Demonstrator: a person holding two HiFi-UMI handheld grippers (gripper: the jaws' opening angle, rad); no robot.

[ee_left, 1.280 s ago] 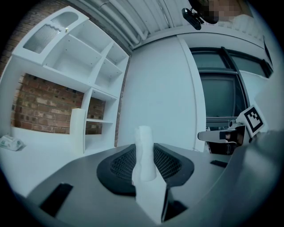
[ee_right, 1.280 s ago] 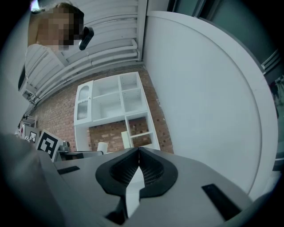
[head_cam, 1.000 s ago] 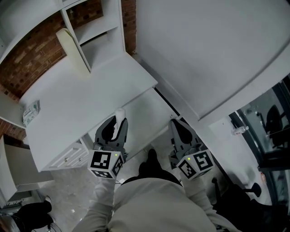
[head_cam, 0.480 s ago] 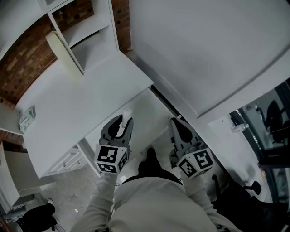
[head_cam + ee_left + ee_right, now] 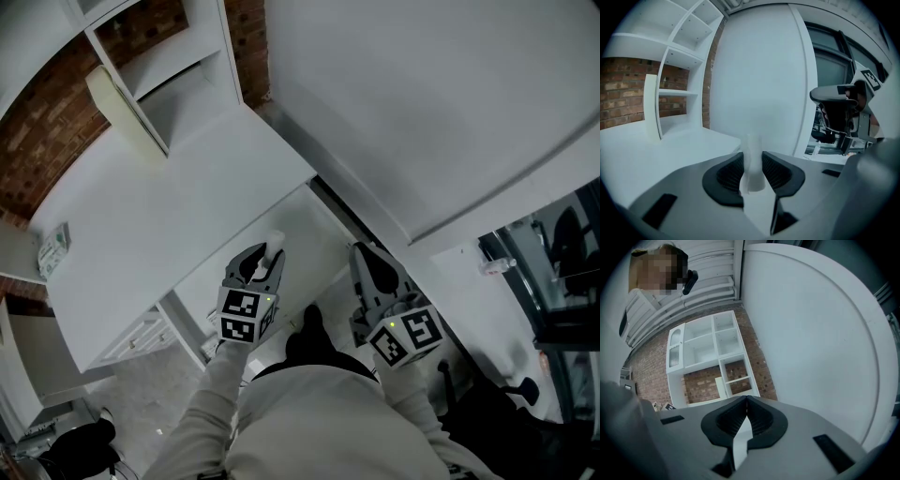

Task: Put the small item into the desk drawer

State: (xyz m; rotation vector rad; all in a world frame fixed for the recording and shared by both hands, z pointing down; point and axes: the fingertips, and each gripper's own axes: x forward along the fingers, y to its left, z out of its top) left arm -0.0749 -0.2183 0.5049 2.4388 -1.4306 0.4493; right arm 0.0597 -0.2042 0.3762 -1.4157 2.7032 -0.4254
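As left tongs (image 5: 752, 161) pinch item (image 5: 751, 145), white desk (image 5: 141, 216)

Red brick wall (image 5: 37, 131) ran behind a white shelving unit (image 5: 183, 75) of open cubbies. Brick showed through several backless compartments (clearest in the right gripper view). A white desk (image 5: 141, 216) stood against the shelving, its top evenly lit. A pale cream board (image 5: 117, 108) leaned upright against one shelf divider. To the right rose a large, smooth white panel (image 5: 422, 103) with a curved edge. The floor (image 5: 141, 412) was grey and speckled. Past the panel, dark-framed glazing (image 5: 827, 65) was seen, with a black office chair (image 5: 833, 105) in front of it. White ribbed slats (image 5: 710, 280) ran above the shelving in the right gripper view.
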